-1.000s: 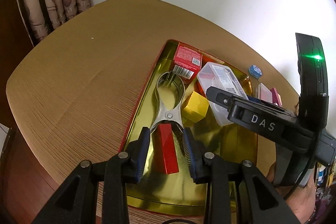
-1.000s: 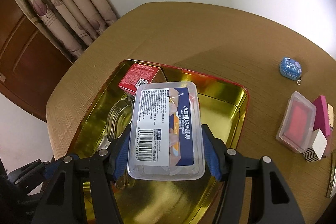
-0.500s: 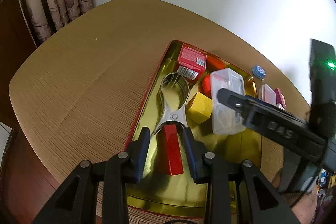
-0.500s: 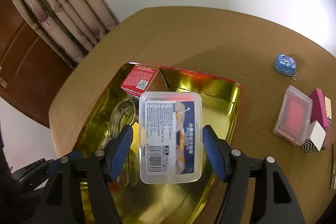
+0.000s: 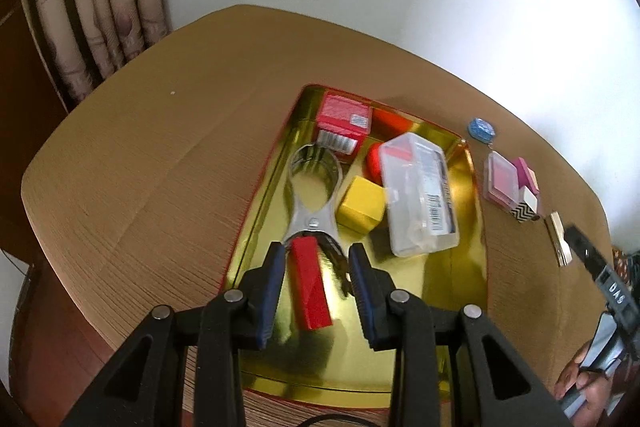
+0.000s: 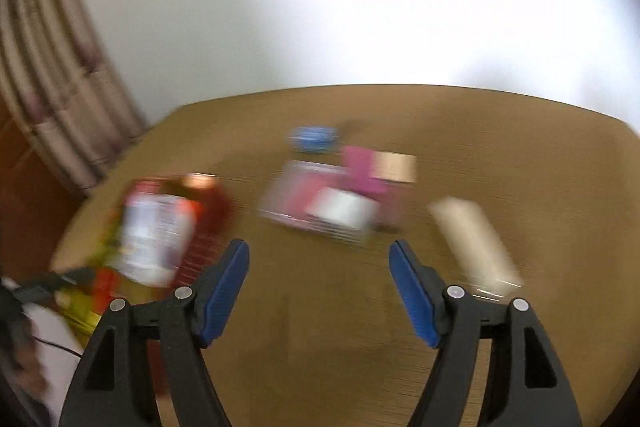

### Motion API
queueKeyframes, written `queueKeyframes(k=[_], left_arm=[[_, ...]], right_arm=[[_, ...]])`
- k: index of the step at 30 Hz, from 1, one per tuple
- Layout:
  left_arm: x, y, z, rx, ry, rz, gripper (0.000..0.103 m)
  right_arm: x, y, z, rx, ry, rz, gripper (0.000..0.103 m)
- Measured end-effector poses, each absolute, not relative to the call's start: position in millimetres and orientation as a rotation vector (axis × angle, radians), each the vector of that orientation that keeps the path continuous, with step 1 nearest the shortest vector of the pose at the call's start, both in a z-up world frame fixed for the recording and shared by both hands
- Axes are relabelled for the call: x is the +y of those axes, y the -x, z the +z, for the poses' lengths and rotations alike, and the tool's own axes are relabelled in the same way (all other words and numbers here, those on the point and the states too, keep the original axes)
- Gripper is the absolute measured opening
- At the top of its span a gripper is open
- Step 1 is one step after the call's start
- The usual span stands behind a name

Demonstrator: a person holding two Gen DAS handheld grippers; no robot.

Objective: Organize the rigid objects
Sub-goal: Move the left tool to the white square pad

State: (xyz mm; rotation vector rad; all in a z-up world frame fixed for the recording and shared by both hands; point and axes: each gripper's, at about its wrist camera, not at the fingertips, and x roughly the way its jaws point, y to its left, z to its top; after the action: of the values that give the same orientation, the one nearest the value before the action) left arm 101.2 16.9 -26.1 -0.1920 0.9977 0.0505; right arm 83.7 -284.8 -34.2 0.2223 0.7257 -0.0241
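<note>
The clear plastic box (image 5: pixel 420 193), a second ago clamped in the right gripper (image 6: pixel 319 291), now lies in the gold tray (image 5: pixel 466 267), leaning on the yellow cube (image 5: pixel 360 205). That gripper has swung right over bare table (image 6: pixel 320 347), jaws spreading with nothing between them. The left gripper (image 5: pixel 316 291) hovers over the tray's near left part, jaws narrowly apart astride the red block (image 5: pixel 310 287) without pressing it, just near the metal tongs (image 5: pixel 312 195).
</note>
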Motion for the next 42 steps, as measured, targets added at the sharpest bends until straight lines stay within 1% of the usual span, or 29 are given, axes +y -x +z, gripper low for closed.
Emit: queueKeyframes(k=[3, 6, 9, 12, 17, 22, 29, 34, 42], left_arm=[[4.3, -96.2, -18.3, 0.983, 0.162, 0.036, 0.033], [-11.4, -90.2, -8.7, 0.969, 0.136, 0.008, 0.033], [-31.6, -85.7, -0.9, 0.964, 0.094, -0.028, 0.035], [-59.2, -82.5, 2.9, 0.974, 0.043, -0.087, 0.036], [-109.9, -84.9, 10.7, 0.957, -0.035, -0.195, 0.036], [-166.4, -105.8, 12.9, 0.915, -0.098, -0.316, 0.036], [-234.5, -152.9, -17.7, 0.94, -0.237, -0.397, 0.036], [-247.5, -174.1, -37.1, 0.922, -0.277, -0.363, 0.036], [-252.0, -206.9, -61.2, 1.01, -0.257, -0.386, 0.036]], right_arm=[[-340.3, -56.6, -52.1, 0.751, -0.234, -0.148, 0.07], [-375.3, -38.4, -62.7, 0.765, -0.208, -0.243, 0.07], [-405.9, -22.9, -71.6, 0.771, -0.176, -0.322, 0.074], [-432.0, -10.9, -74.4, 0.756, -0.227, -0.336, 0.077], [-441.0, -4.6, -72.8, 0.727, -0.293, -0.283, 0.079], [-445.9, 3.6, -69.9, 0.701, -0.348, -0.204, 0.086], [-461.7, 11.7, -71.5, 0.649, -0.476, -0.132, 0.086], [-461.7, 12.0, -72.2, 0.643, -0.499, -0.091, 0.087], [-474.2, 10.5, -78.5, 0.647, -0.595, -0.047, 0.088]])
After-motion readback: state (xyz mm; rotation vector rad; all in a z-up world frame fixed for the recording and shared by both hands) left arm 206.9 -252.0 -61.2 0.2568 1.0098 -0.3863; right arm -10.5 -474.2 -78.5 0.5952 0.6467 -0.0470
